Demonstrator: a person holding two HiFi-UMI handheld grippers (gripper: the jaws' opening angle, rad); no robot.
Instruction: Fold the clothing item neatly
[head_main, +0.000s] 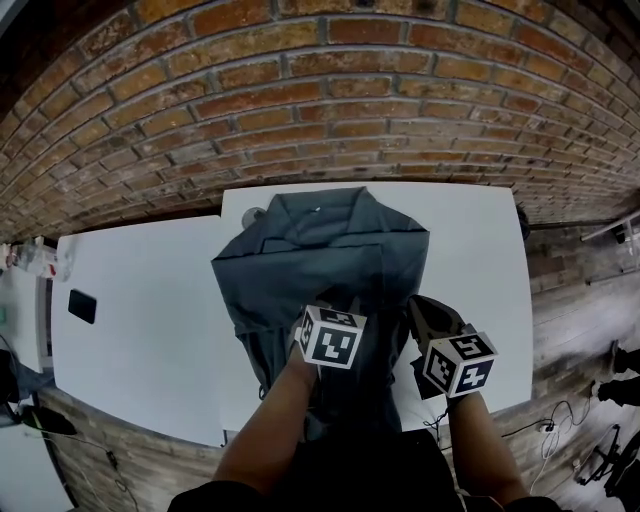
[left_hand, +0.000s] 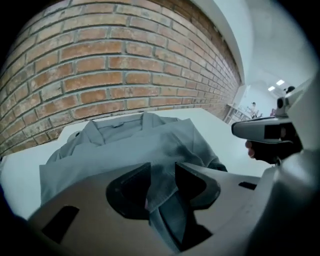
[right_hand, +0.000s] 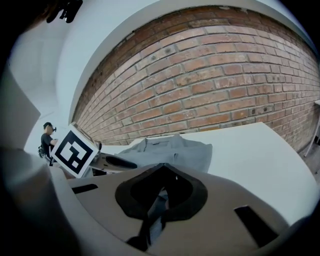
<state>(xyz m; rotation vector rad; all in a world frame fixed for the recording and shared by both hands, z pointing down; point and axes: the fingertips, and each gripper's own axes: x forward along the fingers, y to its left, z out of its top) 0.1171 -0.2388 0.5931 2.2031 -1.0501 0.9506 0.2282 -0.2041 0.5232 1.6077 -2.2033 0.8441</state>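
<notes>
On both sides of the shirt (head_main: 320, 250), white table (head_main: 140, 330) shows.

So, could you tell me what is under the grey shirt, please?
The white table lies under the grey shirt, bare around it. Anything between cloth and tabletop is covered, so I cannot tell.

Left tool (left_hand: 161, 176): grey shell, black pads (left_hand: 199, 182)
</notes>
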